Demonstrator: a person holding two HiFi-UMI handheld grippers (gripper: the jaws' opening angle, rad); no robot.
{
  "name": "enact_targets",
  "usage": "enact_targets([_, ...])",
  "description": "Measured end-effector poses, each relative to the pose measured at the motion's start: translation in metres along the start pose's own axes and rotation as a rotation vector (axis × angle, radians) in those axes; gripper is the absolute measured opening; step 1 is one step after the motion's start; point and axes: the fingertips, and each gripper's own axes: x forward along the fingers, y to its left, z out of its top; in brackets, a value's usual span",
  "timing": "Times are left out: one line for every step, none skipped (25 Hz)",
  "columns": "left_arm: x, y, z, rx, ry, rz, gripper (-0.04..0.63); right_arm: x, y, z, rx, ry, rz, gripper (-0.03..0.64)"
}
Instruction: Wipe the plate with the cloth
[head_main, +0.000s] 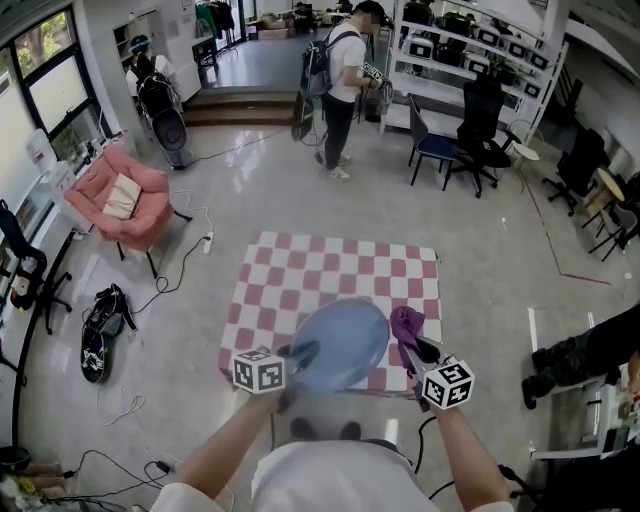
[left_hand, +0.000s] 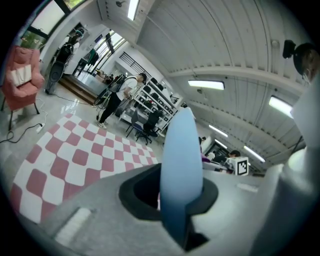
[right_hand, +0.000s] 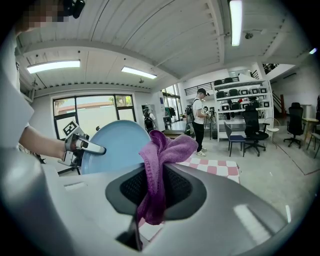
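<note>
A light blue plate (head_main: 342, 343) is held up in the air over the checked mat, and my left gripper (head_main: 298, 353) is shut on its left rim. In the left gripper view the plate (left_hand: 181, 165) shows edge-on between the jaws. My right gripper (head_main: 417, 352) is shut on a purple cloth (head_main: 406, 324), just right of the plate and apart from it. In the right gripper view the cloth (right_hand: 159, 165) hangs bunched from the jaws, with the plate (right_hand: 116, 146) and the left gripper (right_hand: 82, 145) to its left.
A pink-and-white checked mat (head_main: 340, 275) lies on the grey floor below. A person (head_main: 340, 80) stands far ahead near shelves and office chairs (head_main: 478, 130). A pink armchair (head_main: 122, 200) and cables are at the left. Another person's legs (head_main: 580, 355) are at the right.
</note>
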Motion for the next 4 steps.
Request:
enact_targets([0.0003,0.0015,-0.0008,0.001,0.001,0.0,0.052,0.0011,0.0001,-0.0016,0.002,-0.001,-0.002,0.069])
enact_targets([0.0006,0.0032,-0.0016,0.002,0.003,-0.001,0.052,0.0022,0.0,-0.0031,0.005,-0.003,-0.006,0.069])
enact_targets([0.0009,0.0048,-0.0024,0.003,0.004,-0.001,0.052,0.0032,-0.0001,-0.0045,0.007,-0.004,-0.009,0.069])
enact_targets([0.0013,0.0065,-0.0031,0.004,0.006,-0.001,0.052,0.0043,-0.0003,-0.0059,0.01,-0.006,-0.012,0.069])
